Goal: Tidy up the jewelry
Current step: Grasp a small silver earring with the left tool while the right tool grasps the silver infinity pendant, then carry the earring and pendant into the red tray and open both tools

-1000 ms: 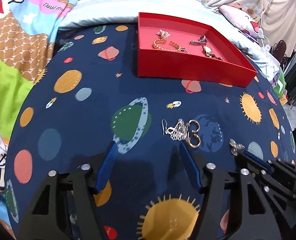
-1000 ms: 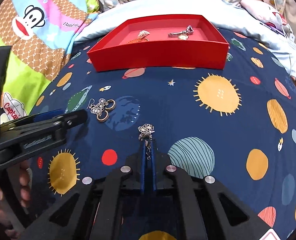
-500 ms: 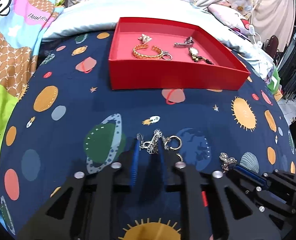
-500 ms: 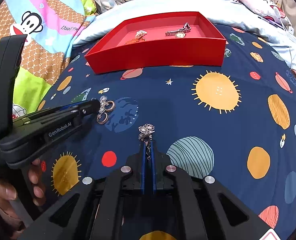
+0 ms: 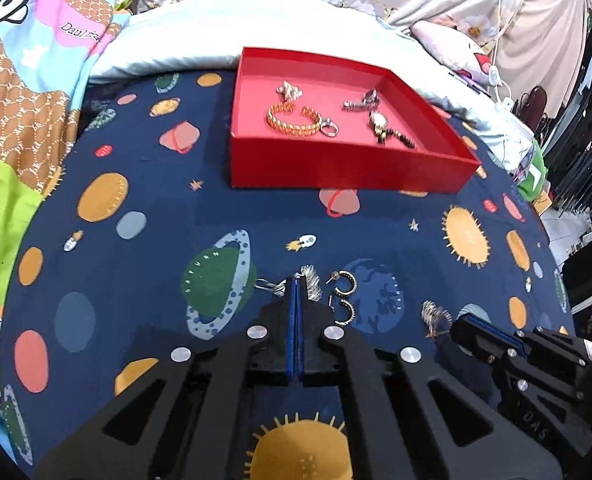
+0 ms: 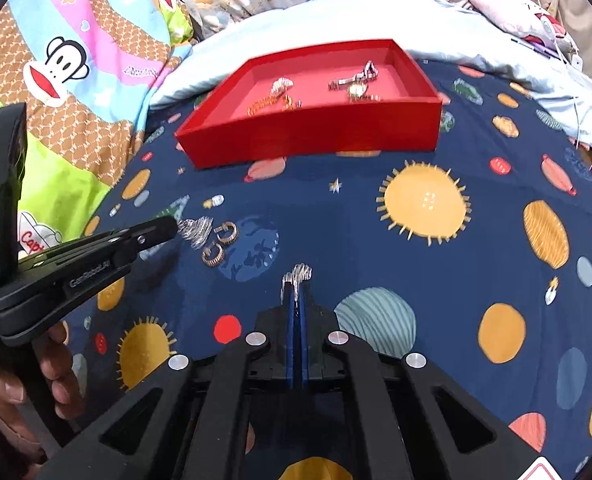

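The left gripper point(image 5: 296, 286) had just been closing and was clamped on a silver filigree earring point(image 5: 311, 280), lifting it clear of the two hoop earrings point(image 5: 344, 298) beside it on the bed. The right gripper point(image 6: 296, 288) was clamped on its matching earring point(image 6: 298, 272). Both pointed steeply down, well short of the red tray point(image 5: 348, 168), likely their destination.

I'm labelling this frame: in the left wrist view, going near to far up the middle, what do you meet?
Left gripper shut on a silver filigree earring → rocket print on the space-pattern cloth → red tray near wall → gold bracelet inside → pale blue pillow.
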Demonstrator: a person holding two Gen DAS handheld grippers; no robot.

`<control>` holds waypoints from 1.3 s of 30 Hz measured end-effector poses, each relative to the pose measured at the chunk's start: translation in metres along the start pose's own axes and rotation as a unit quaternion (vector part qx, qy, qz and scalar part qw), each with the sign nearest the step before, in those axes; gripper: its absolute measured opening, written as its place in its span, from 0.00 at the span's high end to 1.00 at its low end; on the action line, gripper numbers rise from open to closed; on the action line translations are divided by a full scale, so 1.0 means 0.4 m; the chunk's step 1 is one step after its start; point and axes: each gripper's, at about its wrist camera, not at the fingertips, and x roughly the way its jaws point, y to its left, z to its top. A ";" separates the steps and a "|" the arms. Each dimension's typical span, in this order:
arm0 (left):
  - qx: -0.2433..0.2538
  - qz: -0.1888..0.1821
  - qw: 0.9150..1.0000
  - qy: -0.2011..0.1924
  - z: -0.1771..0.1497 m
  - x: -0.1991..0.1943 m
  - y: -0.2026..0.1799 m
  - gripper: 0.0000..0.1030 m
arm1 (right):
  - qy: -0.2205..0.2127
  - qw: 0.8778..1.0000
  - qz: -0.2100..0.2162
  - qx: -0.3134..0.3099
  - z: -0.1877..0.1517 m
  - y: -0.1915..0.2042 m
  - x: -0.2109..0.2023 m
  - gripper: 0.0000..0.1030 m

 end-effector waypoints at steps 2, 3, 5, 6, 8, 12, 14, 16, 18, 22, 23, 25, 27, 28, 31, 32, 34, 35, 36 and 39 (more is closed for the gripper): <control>-0.001 -0.003 1.000 -0.005 0.004 -0.020 0.003 1.00 | -0.011 1.000 0.001 -0.001 0.011 0.002 -0.021 1.00; -0.002 -0.005 1.000 -0.010 0.007 -0.035 0.006 1.00 | -0.015 1.000 0.001 -0.001 0.016 0.002 -0.028 1.00; -0.002 -0.007 1.000 -0.018 0.013 -0.058 0.007 1.00 | -0.023 1.000 0.002 -0.001 0.026 0.002 -0.045 1.00; -0.002 -0.008 1.000 -0.023 0.017 -0.071 0.009 1.00 | -0.029 1.000 0.005 0.000 0.032 0.002 -0.056 1.00; -0.002 -0.013 1.000 -0.027 0.026 -0.092 0.009 1.00 | -0.035 0.999 0.005 0.000 0.040 0.000 -0.070 1.00; 0.002 -0.015 0.999 -0.038 0.038 -0.124 0.005 1.00 | -0.036 0.999 0.009 -0.002 0.045 -0.003 -0.079 1.00; 0.004 -0.015 0.999 -0.042 0.042 -0.133 0.003 1.00 | -0.022 1.000 0.006 -0.016 0.036 0.002 -0.063 0.99; 0.004 -0.018 0.999 -0.045 0.043 -0.141 0.001 1.00 | -0.012 1.000 -0.001 -0.023 0.018 0.006 -0.047 0.86; 0.006 -0.020 0.999 -0.046 0.043 -0.145 -0.002 1.00 | -0.007 0.999 -0.010 -0.031 -0.002 0.012 -0.031 0.69; 0.006 -0.020 0.999 -0.043 0.038 -0.141 -0.007 1.00 | 0.012 0.999 -0.020 -0.040 -0.027 0.015 0.009 0.66; 0.006 -0.020 0.999 -0.041 0.036 -0.140 -0.007 1.00 | 0.017 0.999 -0.019 -0.039 -0.032 0.011 0.018 0.66; 0.006 -0.021 0.999 -0.038 0.032 -0.134 -0.008 1.00 | 0.025 0.999 -0.022 -0.036 -0.040 0.008 0.032 0.66; 0.006 -0.020 0.999 -0.035 0.028 -0.131 -0.009 1.00 | 0.024 0.999 -0.021 -0.035 -0.044 0.005 0.038 0.66; 0.006 -0.021 0.999 -0.033 0.026 -0.129 -0.009 1.00 | 0.024 0.999 -0.024 -0.036 -0.045 0.006 0.039 0.67; 0.005 -0.020 0.999 -0.030 0.023 -0.125 -0.010 1.00 | 0.025 0.998 -0.033 -0.037 -0.045 0.005 0.038 0.82; 0.005 -0.019 0.999 -0.029 0.021 -0.123 -0.011 1.00 | 0.028 0.999 -0.028 -0.031 -0.044 -0.001 0.038 0.85; 0.006 -0.017 0.999 -0.027 0.019 -0.120 -0.012 1.00 | 0.029 0.999 -0.027 -0.026 -0.043 -0.005 0.037 0.86; 0.007 -0.016 1.000 -0.026 0.018 -0.119 -0.013 1.00 | 0.029 0.999 -0.026 -0.025 -0.042 -0.006 0.037 0.86; 0.007 -0.017 1.000 -0.025 0.018 -0.119 -0.014 1.00 | 0.027 0.999 -0.025 -0.023 -0.041 -0.006 0.034 0.87; 0.008 -0.016 1.000 -0.024 0.017 -0.117 -0.016 1.00 | 0.019 1.000 -0.020 -0.015 -0.035 -0.008 0.020 0.87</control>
